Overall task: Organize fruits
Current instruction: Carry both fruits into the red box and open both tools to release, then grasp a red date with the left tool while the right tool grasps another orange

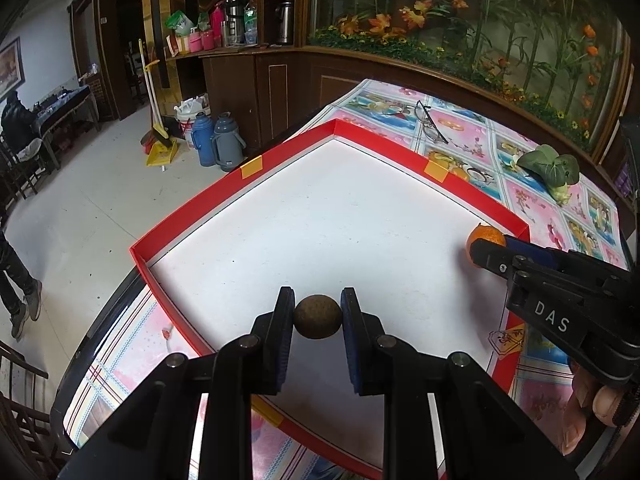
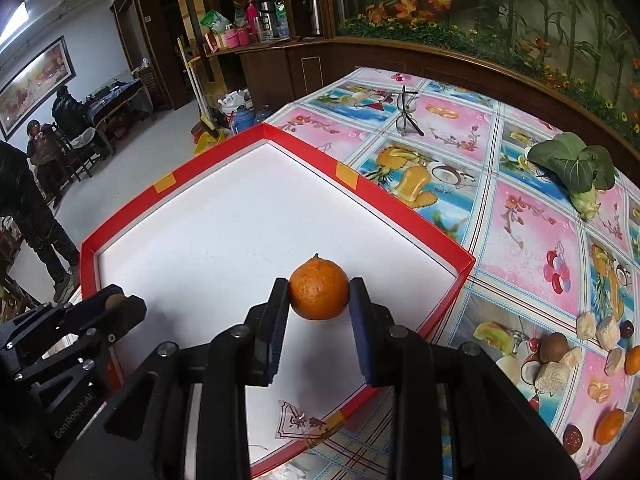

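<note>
While the left tool (image 1: 318, 316) grips a brown fruit (image 1: 318, 317), the right tool (image 2: 319, 295) clamps an orange (image 2: 319, 293).

Room dim, indoor light. White tray floor (image 1: 340, 208) glares, near washed out. Ceiling strip light (image 2: 16, 20) at ten o'clock. Strong fisheye bending, black corners. Centre sharp; edges soft.

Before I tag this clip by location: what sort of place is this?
Most likely a home's living or dining room. A table under a fruit-print tablecloth, a wooden cabinet with flasks and jars on it, and a broom and dustpan standing on the tiled floor all suggest it.
</note>
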Demonstrator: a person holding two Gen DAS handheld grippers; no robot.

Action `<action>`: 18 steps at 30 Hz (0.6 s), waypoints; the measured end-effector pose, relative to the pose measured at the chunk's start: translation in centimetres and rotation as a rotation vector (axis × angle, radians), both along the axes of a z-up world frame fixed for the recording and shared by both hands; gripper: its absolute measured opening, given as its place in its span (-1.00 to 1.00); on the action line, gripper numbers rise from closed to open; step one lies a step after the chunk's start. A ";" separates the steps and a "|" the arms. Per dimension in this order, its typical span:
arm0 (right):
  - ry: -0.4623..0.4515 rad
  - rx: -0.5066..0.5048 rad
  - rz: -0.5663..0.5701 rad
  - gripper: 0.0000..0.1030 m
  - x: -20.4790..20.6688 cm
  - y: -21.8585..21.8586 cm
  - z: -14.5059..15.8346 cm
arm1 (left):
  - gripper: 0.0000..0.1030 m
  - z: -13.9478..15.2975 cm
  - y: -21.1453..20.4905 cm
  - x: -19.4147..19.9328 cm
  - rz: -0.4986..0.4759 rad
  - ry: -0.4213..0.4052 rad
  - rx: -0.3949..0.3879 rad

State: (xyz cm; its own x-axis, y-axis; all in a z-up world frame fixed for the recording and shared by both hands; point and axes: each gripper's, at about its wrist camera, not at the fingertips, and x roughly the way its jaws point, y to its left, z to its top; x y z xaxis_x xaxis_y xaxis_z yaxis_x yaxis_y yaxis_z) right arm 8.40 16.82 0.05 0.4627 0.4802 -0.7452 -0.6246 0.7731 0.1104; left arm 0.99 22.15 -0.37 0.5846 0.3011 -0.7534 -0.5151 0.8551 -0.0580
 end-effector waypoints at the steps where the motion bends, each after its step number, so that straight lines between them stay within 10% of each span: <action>1: 0.000 -0.004 -0.001 -0.37 0.0 0.0 0.0 | -0.57 0.0 0.0 -0.1 0.002 -0.001 0.000; 7: -0.022 -0.030 -0.012 -0.35 0.2 0.3 -0.2 | -0.51 -0.2 0.0 0.4 0.011 0.012 0.003; 11: -0.025 -0.059 -0.030 -0.04 0.4 0.2 -0.4 | 0.55 0.4 0.0 -0.4 0.058 -0.013 0.026; 18: -0.111 0.045 -0.081 0.27 -1.1 -4.9 3.1 | 0.56 2.4 -0.6 -3.2 0.119 -0.110 0.071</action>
